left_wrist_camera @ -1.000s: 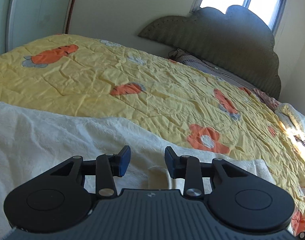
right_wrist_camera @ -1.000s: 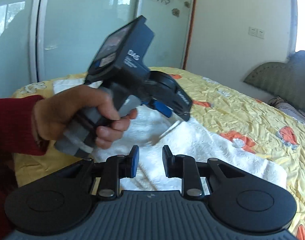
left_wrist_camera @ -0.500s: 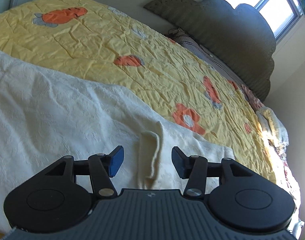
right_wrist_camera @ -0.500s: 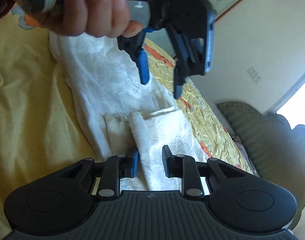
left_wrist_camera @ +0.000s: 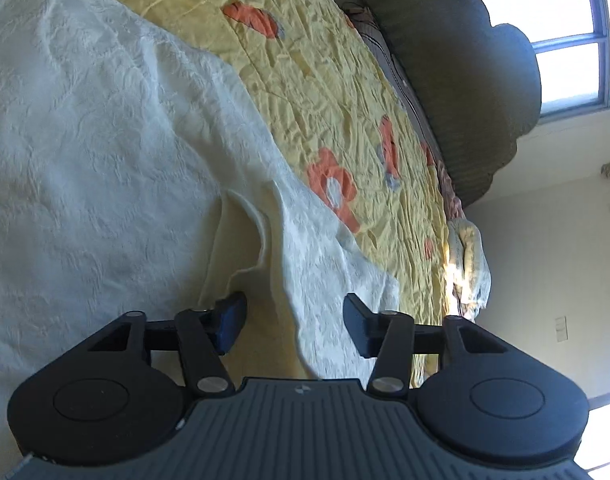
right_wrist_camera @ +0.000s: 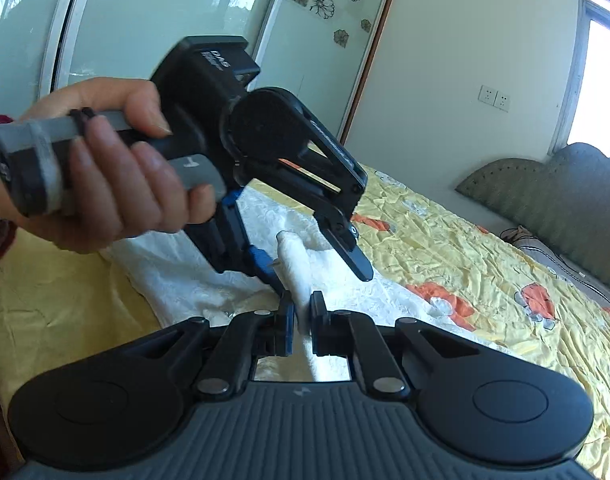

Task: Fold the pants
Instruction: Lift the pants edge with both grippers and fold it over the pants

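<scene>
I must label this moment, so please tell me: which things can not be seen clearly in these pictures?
- White pants: left wrist view, cut off by the frame edge; full shape unknown.
- Pants under the right tool: its body hides them.
- Left tool: right wrist view, blurred.

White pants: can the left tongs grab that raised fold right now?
Probably yes. The left tongs are open, with the raised fold of the white pants lying between them and nothing in the way. The right tongs already pinch it.
</scene>
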`<state>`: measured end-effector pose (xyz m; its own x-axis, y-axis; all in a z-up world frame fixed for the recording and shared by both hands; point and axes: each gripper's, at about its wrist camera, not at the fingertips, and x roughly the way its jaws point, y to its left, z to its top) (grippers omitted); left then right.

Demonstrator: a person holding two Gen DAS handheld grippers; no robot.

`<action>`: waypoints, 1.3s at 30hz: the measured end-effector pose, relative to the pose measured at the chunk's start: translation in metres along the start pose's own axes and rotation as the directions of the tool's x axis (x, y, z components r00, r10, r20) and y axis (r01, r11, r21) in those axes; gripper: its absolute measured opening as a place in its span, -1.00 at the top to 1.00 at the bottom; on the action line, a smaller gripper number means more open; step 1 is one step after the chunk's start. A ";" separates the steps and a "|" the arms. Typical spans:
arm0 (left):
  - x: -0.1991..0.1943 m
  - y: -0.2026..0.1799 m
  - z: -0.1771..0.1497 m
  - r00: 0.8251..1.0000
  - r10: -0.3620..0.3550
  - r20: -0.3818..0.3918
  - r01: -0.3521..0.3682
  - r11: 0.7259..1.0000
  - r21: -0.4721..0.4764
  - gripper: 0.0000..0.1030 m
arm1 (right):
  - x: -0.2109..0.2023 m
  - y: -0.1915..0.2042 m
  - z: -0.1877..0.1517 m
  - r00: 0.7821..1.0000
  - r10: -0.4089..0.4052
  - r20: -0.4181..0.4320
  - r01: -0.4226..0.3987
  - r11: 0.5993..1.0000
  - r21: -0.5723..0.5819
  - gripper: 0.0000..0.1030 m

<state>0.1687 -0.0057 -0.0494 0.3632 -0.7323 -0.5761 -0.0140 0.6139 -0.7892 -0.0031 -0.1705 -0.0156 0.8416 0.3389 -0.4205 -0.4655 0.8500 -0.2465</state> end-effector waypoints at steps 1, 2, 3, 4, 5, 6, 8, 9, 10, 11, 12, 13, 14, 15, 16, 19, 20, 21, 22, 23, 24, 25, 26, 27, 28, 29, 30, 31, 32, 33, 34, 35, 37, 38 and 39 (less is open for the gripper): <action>0.002 0.002 0.002 1.000 0.005 0.016 -0.005 1.000 -0.013 0.15 | 0.002 0.002 -0.001 1.000 0.006 -0.008 -0.006 1.000 -0.004 0.85; 0.004 0.005 0.004 1.000 0.005 0.030 -0.004 1.000 -0.023 0.30 | 0.004 0.003 -0.003 1.000 0.013 -0.014 -0.013 1.000 -0.002 0.85; 0.004 0.006 0.006 0.999 0.002 0.043 -0.001 1.000 -0.019 0.58 | 0.007 0.005 -0.005 1.000 0.021 -0.020 -0.021 1.000 -0.001 0.85; 0.005 0.005 0.006 0.999 0.016 0.051 -0.015 1.000 -0.005 0.81 | 0.011 0.007 -0.006 0.999 0.027 -0.026 -0.027 1.000 -0.003 0.85; 0.005 0.005 0.007 0.998 0.027 0.060 -0.028 0.999 0.015 0.90 | 0.013 0.010 -0.008 0.999 0.032 -0.029 -0.032 0.999 -0.003 0.85; 0.003 0.004 0.005 0.997 0.028 0.076 -0.030 0.999 0.029 0.90 | 0.012 0.013 -0.008 0.999 0.039 -0.028 -0.039 0.999 0.002 0.84; -0.004 -0.001 0.000 0.992 0.040 0.121 -0.050 0.995 0.081 0.90 | 0.017 0.014 -0.010 0.998 0.055 -0.029 -0.054 0.998 0.010 0.84; -0.007 -0.004 -0.001 0.988 0.058 0.140 -0.074 0.991 0.114 0.90 | 0.020 0.015 -0.011 0.997 0.064 -0.034 -0.063 0.998 0.007 0.85; -0.007 -0.006 -0.003 0.985 0.078 0.152 -0.099 0.986 0.136 0.90 | 0.023 0.017 -0.013 0.997 0.071 -0.042 -0.071 0.997 0.004 0.85; -0.006 -0.004 -0.005 0.984 0.096 0.153 -0.119 0.981 0.151 0.90 | 0.026 0.019 -0.016 0.995 0.078 -0.059 -0.078 0.997 -0.001 0.85; -0.004 -0.002 -0.006 0.982 0.114 0.150 -0.138 0.978 0.157 0.90 | 0.029 0.021 -0.017 0.994 0.077 -0.073 -0.078 0.997 -0.005 0.84; -0.003 0.000 -0.007 0.981 0.121 0.151 -0.145 0.977 0.155 0.90 | 0.031 0.022 -0.020 0.995 0.073 -0.075 -0.073 0.997 0.002 0.83; -0.003 0.000 -0.008 0.980 0.120 0.157 -0.145 0.976 0.160 0.90 | 0.032 0.021 -0.021 0.995 0.073 -0.070 -0.072 0.997 0.015 0.83; -0.005 -0.001 -0.009 0.978 0.124 0.166 -0.154 0.971 0.180 0.90 | 0.031 0.021 -0.021 0.995 0.073 -0.073 -0.071 0.997 0.029 0.82; -0.005 -0.004 -0.010 0.976 0.130 0.173 -0.164 0.966 0.199 0.90 | 0.030 0.019 -0.020 0.994 0.078 -0.080 -0.075 0.997 0.037 0.78; -0.006 -0.008 -0.012 0.973 0.138 0.187 -0.180 0.956 0.230 0.90 | 0.019 0.008 -0.015 0.987 0.130 -0.094 -0.127 0.991 0.034 0.75; -0.006 -0.008 -0.013 0.972 0.139 0.191 -0.183 0.954 0.237 0.90 | 0.010 0.002 -0.012 0.986 0.152 -0.074 -0.149 0.988 0.049 0.75; -0.005 -0.008 -0.013 0.971 0.138 0.194 -0.184 0.953 0.242 0.90 | 0.002 -0.007 -0.010 0.986 0.162 -0.048 -0.158 0.984 0.085 0.75; -0.005 -0.007 -0.013 0.971 0.136 0.198 -0.184 0.951 0.247 0.90 | -0.006 -0.015 -0.009 0.987 0.159 -0.023 -0.154 0.978 0.139 0.75; -0.005 -0.007 -0.014 0.970 0.135 0.204 -0.186 0.950 0.252 0.89 | -0.008 -0.027 -0.010 0.989 0.148 -0.005 -0.144 0.969 0.199 0.75; -0.004 -0.006 -0.016 0.968 0.135 0.211 -0.188 0.947 0.259 0.89 | -0.006 -0.037 -0.013 0.992 0.130 -0.002 -0.125 0.959 0.253 0.75; -0.004 -0.007 -0.017 0.967 0.138 0.216 -0.194 0.944 0.268 0.89 | -0.002 -0.044 -0.017 0.994 0.108 -0.017 -0.099 0.950 0.295 0.74; -0.004 -0.007 -0.018 0.965 0.139 0.221 -0.199 0.941 0.275 0.89 | 0.005 -0.048 -0.023 0.995 0.090 -0.049 -0.069 0.941 0.331 0.74; -0.004 -0.008 -0.019 0.964 0.142 0.223 -0.203 0.937 0.283 0.89 | 0.012 -0.048 -0.028 0.993 0.090 -0.080 -0.056 0.935 0.349 0.74; -0.005 -0.009 -0.018 0.965 0.146 0.218 -0.206 0.936 0.287 0.88 | 0.020 -0.046 -0.032 0.987 0.111 -0.117 -0.063 0.934 0.352 0.75; -0.008 -0.009 -0.017 0.967 0.146 0.210 -0.202 0.938 0.280 0.85 | 0.025 -0.040 -0.034 0.982 0.115 -0.147 -0.060 0.941 0.334 0.75; -0.012 -0.009 -0.014 0.967 0.143 0.209 -0.198 0.941 0.272 0.56 | 0.026 -0.031 -0.034 0.986 0.076 -0.146 -0.031 0.957 0.287 0.74; -0.017 -0.010 -0.012 0.964 0.145 0.221 -0.203 0.941 0.270 0.54 | 0.026 -0.026 -0.031 0.988 0.058 -0.146 -0.019 0.967 0.255 0.74; -0.022 -0.010 -0.009 0.959 0.152 0.240 -0.215 0.940 0.263 0.46 | 0.027 -0.023 -0.027 0.989 0.053 -0.141 -0.020 0.973 0.231 0.74; -0.027 -0.010 -0.006 0.954 0.161 0.254 -0.227 0.940 0.256 0.34 | 0.027 -0.021 -0.024 0.990 0.056 -0.127 -0.026 0.975 0.221 0.74; -0.030 -0.009 -0.002 0.954 0.155 0.257 -0.221 0.942 0.251 0.28 | 0.028 -0.020 -0.021 0.992 0.057 -0.111 -0.032 0.975 0.219 0.74; -0.032 -0.007 0.002 0.959 0.144 0.244 -0.205 0.948 0.244 0.14 | 0.031 -0.020 -0.018 0.993 0.060 -0.100 -0.037 0.975 0.220 0.74; -0.029 -0.002 0.009 0.973 0.131 0.191 -0.172 0.961 0.218 0.00 | 0.039 -0.017 -0.013 0.993 0.053 -0.101 -0.030 0.976 0.215 0.74; -0.026 -0.001 0.012 0.981 0.115 0.153 -0.146 0.968 0.207 -0.01 | 0.044 -0.016 -0.011 0.993 0.043 -0.105 -0.021 0.978 0.206 0.74; -0.021 0.000 0.014 0.987 0.105 0.122 -0.128 0.971 0.204 -0.05 | 0.050 -0.014 -0.009 0.993 0.040 -0.111 -0.018 0.981 0.196 0.74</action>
<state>0.1736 0.0138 -0.0346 0.4707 -0.6226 -0.6252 0.1298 0.7498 -0.6489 0.0433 -0.1691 -0.0410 0.7867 0.3263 -0.5241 -0.4181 0.9062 -0.0634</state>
